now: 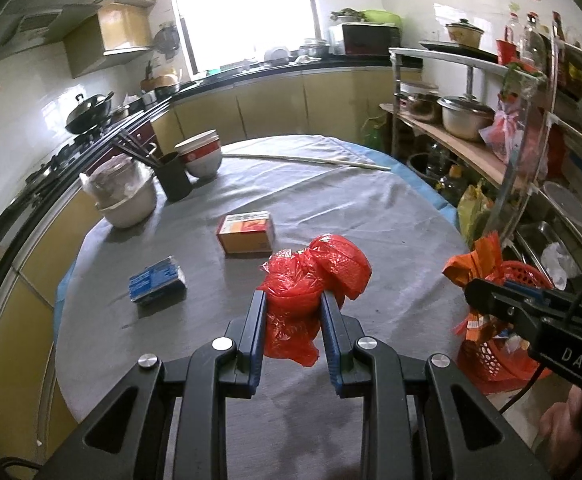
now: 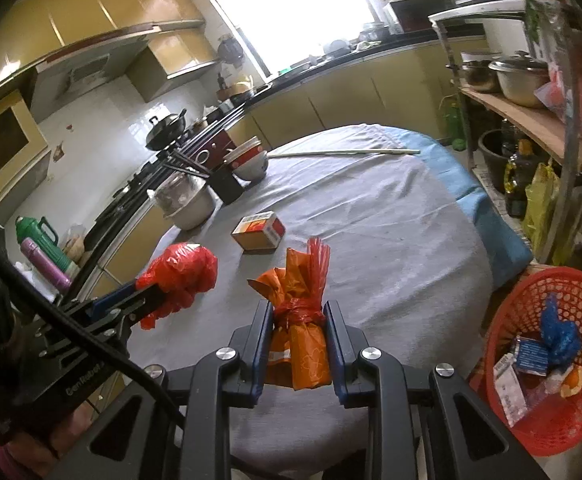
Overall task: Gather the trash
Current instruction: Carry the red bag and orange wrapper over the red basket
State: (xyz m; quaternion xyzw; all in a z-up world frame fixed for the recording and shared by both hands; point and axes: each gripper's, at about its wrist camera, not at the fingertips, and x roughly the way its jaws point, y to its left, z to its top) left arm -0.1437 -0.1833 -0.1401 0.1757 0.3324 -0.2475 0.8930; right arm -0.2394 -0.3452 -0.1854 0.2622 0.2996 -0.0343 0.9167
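While both hang above the surface (image 2: 391,240), the left gripper (image 1: 294,300) fingers pinch a crumpled red bag (image 1: 311,280); the right gripper (image 2: 298,310) clamps an orange packet (image 2: 301,344), long axis pointing away, basket (image 2: 547,436) lower right.

You are holding thin, glossy, crinkled plastic in both tools: a red bag (image 1: 311,276) on the left and an orange wrapper (image 2: 301,340) tied with a red plastic strip on the right, each between matt black plastic arms with bright metal pins. The surface (image 1: 331,208) under them wears a matt grey cloth, slightly creased, and on it lie a cardboard box (image 1: 246,233) and a shiny blue packet (image 1: 157,280). Your basket (image 2: 551,364) is red plastic mesh, and the pots (image 1: 465,116) on the wooden shelf look like polished metal.
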